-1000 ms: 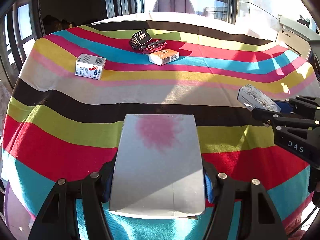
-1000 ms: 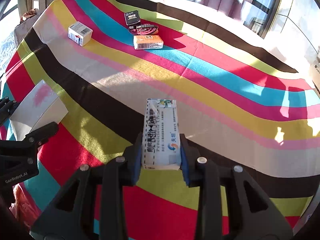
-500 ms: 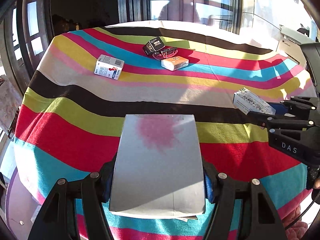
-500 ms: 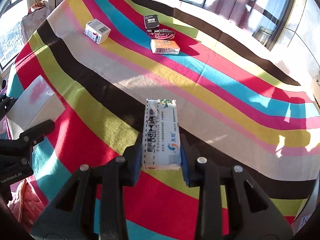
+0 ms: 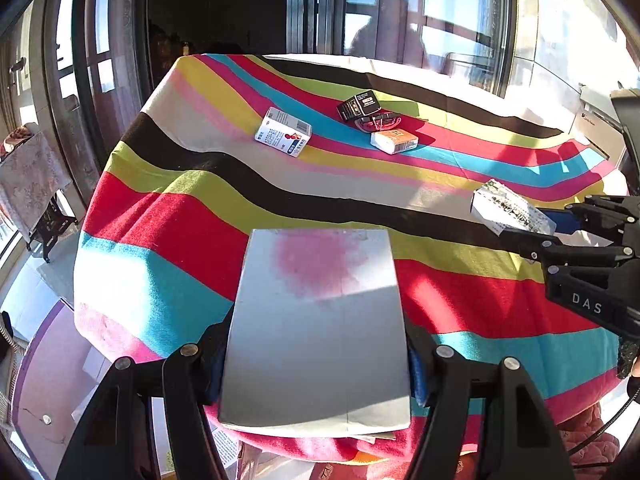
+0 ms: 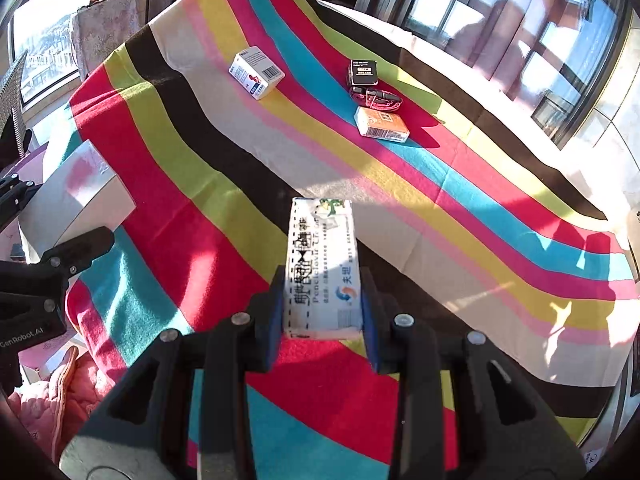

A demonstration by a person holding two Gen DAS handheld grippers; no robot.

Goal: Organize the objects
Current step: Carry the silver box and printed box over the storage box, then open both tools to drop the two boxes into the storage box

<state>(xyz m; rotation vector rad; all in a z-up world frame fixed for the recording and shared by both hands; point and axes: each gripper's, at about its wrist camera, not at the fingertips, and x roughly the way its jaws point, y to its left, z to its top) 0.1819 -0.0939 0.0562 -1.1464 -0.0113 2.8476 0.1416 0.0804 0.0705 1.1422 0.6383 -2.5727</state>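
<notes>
Left gripper (image 5: pixel 316 364) clamps grey box (image 5: pixel 320 320); right gripper (image 6: pixel 322 316) clamps cream carton (image 6: pixel 322 264).

**Both hand-held grippers clamped, held side by side**

The left hand-held gripper (image 5: pixel 316 360) points forward with its 2 black fingers spread wide and pressed against the sides of a flat grey box (image 5: pixel 318 332). The right hand-held gripper (image 6: pixel 322 316) has its 2 fingers set much closer together, blue pads (image 6: pixel 275 320) squeezing a narrow white carton (image 6: pixel 322 268). In the left wrist view the right hand-held gripper reaches in from the right edge, level with the left one.
</notes>
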